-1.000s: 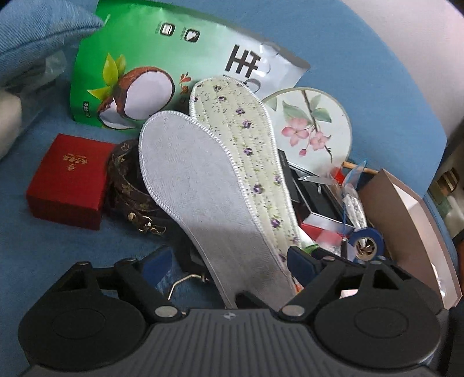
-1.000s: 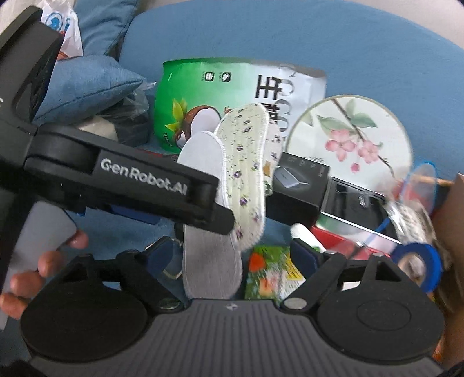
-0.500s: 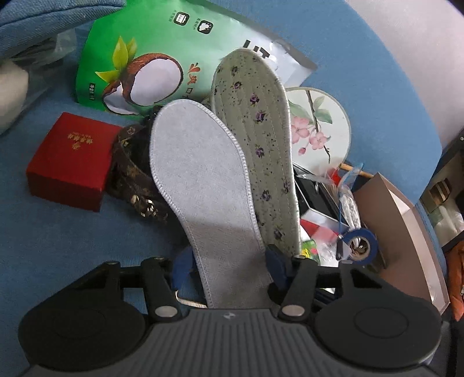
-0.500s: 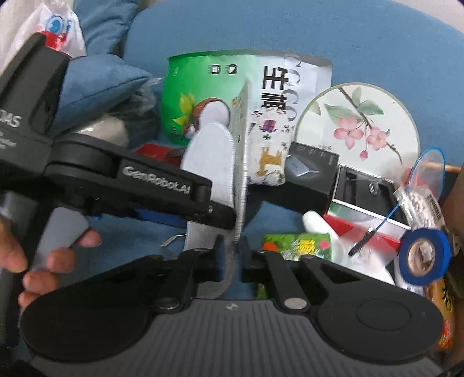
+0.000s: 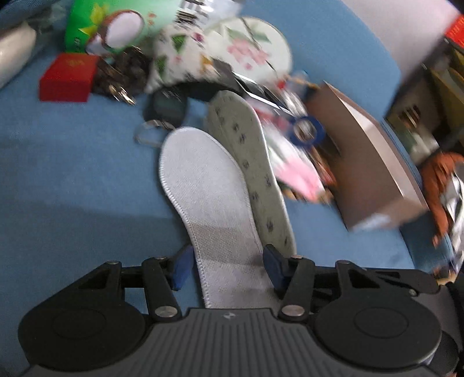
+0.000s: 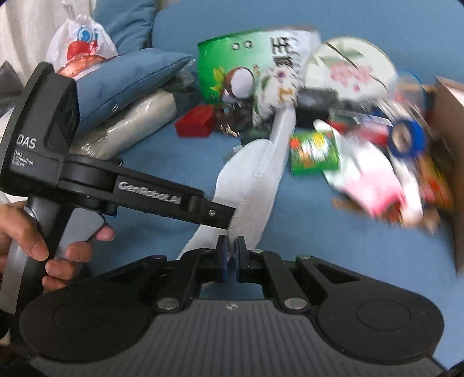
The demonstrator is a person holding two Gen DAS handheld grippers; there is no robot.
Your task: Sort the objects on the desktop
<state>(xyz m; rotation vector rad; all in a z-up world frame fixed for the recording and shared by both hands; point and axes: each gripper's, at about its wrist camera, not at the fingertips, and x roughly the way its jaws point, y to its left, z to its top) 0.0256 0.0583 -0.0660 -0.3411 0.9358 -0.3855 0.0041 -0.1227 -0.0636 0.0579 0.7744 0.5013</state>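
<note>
My left gripper (image 5: 227, 268) is shut across the heel of a grey insole (image 5: 203, 185), which overlaps a floral insole (image 5: 249, 150) beside it. Both stick out forward, low over the blue surface. In the right wrist view my right gripper (image 6: 231, 258) is shut on the heel edge of the insoles (image 6: 249, 185), seen edge-on. The left gripper's black body (image 6: 139, 191) reaches in from the left and meets the same insoles just above my right fingertips.
Behind lie a green coconut bag (image 5: 116, 26), a red box (image 5: 68, 76), a round floral fan (image 5: 249, 49), a blue tape roll (image 5: 306, 132), a brown cardboard box (image 5: 368, 162), a green packet (image 6: 314, 152) and a blue cushion (image 6: 121, 78). Both views are motion-blurred.
Both grippers have pulled back and down with the insoles, away from the pile. The right gripper, open a second ago, has shut on the insoles' edge.
</note>
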